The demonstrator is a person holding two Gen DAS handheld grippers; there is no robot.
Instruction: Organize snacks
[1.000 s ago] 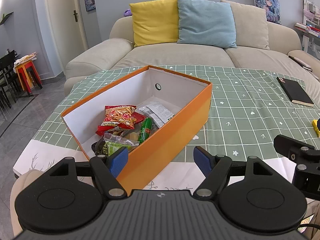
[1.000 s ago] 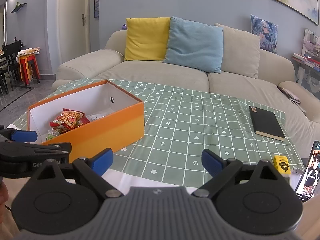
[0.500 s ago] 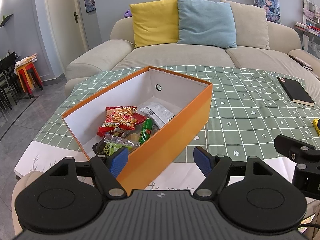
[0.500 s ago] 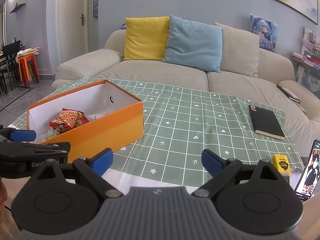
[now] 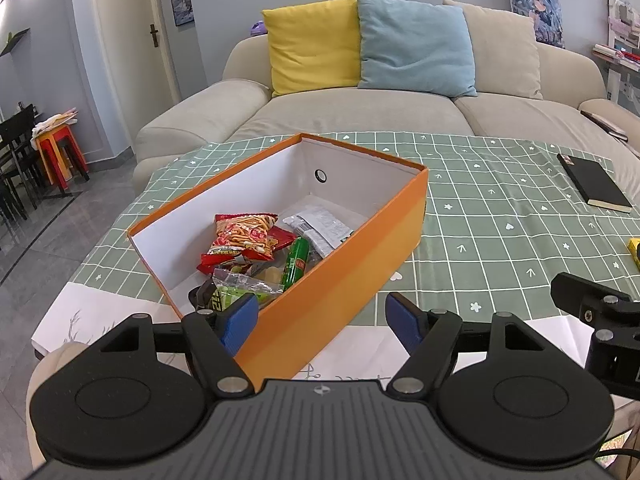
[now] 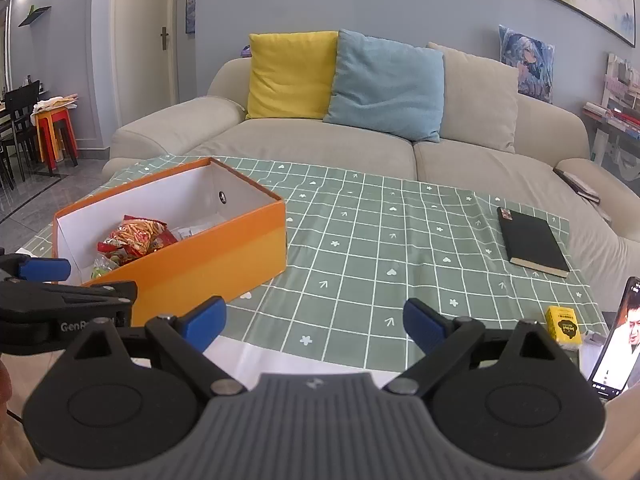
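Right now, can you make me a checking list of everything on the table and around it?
Surface: table under a green checked cloth, white edge nearest the grippers.
Job's things: open orange box holding a red chip bag, a green tube snack, a silver packet and a green-and-clear packet.
Clutter: black notebook, small yellow box, phone with its screen lit.
Grippers: left gripper open and empty, one of its fingers over the box's near corner; right gripper open and empty above the cloth.
Cables: thin dark cable at the left view's lower right edge.
Surroundings: beige sofa with yellow cushion and blue cushion; red stool.
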